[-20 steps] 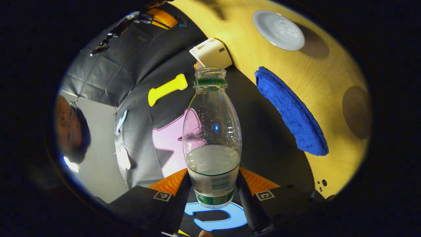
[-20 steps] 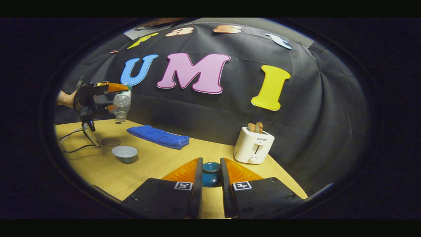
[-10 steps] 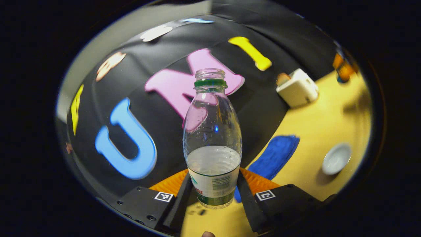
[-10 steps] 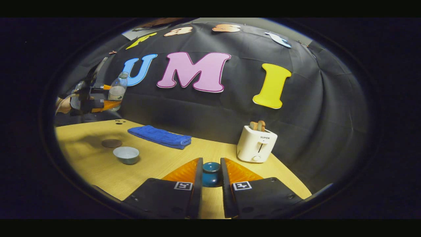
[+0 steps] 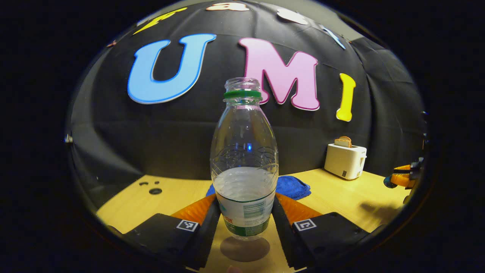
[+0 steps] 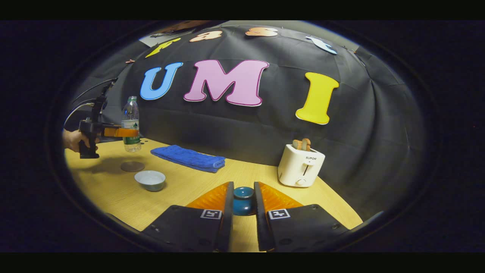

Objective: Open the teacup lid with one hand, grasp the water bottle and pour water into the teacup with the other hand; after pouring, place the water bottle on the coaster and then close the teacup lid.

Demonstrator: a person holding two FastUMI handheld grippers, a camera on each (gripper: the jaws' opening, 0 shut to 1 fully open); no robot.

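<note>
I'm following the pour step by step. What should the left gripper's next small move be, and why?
Probably lower the upright water bottle onto the coaster: the left gripper holds it just above, the teacup stands uncovered, and the right gripper holds the lid.

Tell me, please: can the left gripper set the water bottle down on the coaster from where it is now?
Probably yes. The left gripper holds the water bottle upright just above the coaster, and nothing lies on it; the teacup stands apart beside it.

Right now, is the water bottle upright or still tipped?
Upright. The water bottle stands vertical between the left gripper's fingers, waterline level, above the coaster.
</note>
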